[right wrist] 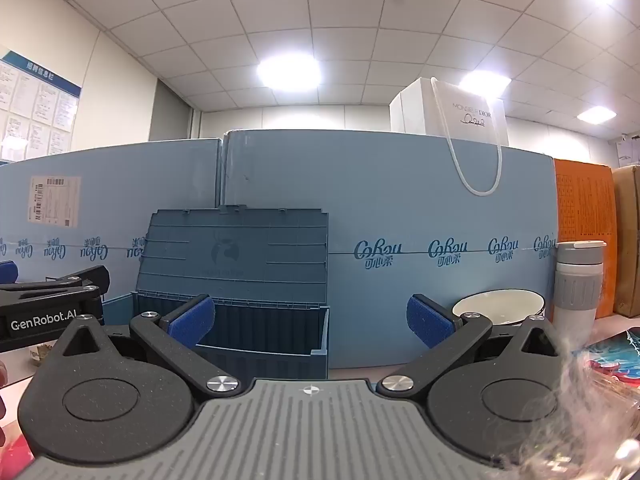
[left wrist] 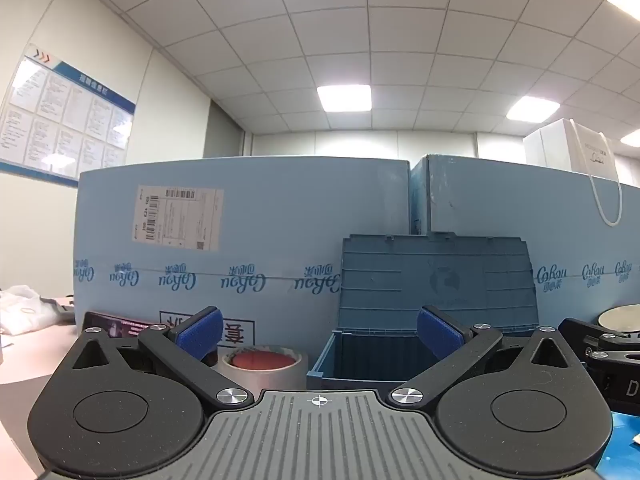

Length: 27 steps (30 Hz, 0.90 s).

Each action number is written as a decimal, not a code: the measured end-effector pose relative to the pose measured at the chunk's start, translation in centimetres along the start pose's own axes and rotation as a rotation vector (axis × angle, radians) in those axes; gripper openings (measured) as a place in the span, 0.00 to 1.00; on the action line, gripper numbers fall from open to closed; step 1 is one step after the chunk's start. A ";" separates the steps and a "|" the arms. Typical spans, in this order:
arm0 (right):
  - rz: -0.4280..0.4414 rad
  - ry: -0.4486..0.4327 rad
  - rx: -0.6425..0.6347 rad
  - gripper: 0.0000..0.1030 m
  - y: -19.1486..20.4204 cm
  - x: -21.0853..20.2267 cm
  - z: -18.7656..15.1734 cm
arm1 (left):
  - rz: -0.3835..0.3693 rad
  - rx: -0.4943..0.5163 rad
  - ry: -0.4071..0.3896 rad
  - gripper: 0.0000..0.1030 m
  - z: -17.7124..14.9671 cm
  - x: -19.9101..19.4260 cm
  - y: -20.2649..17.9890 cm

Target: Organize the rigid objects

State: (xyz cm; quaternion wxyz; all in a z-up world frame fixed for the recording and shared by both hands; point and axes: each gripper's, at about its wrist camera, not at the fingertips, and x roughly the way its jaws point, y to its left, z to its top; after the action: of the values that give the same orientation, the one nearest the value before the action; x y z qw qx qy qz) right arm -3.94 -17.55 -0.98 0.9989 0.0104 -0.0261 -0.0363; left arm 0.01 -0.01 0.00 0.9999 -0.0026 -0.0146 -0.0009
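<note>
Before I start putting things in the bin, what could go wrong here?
1. The bin's lid stands propped against the cartons; a bump may drop it shut.
2. The bowl and bottle stand close together, so grabbing one could knock the other.
3. The tape roll sits tight beside the bin.

You were working in an office room used partly for storage. A suspended grid ceiling [left wrist: 360,20] with recessed light panels [left wrist: 344,98] ran overhead. A notice board [left wrist: 64,120] with a blue header and rows of printed sheets hung on the plain white wall to your left. Large blue shipping cartons [right wrist: 400,220], one carrying a shipping label [left wrist: 178,216], stood stacked along the back of the counter [left wrist: 24,364]. A white paper shopping bag [right wrist: 452,116] sat on top, and orange [right wrist: 584,216] and brown [right wrist: 628,240] cartons stood at the right.
</note>
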 end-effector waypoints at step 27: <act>0.011 0.010 -0.008 1.00 -0.1 -0.2 0.1 | -0.053 0.023 0.016 1.00 0.1 -0.7 -0.5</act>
State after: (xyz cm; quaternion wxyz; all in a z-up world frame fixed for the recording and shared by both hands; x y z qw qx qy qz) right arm -4.18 -17.66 -0.94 0.9993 0.0067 -0.0209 -0.0307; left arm -0.69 -0.54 0.10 0.9996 0.0094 -0.0069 -0.0271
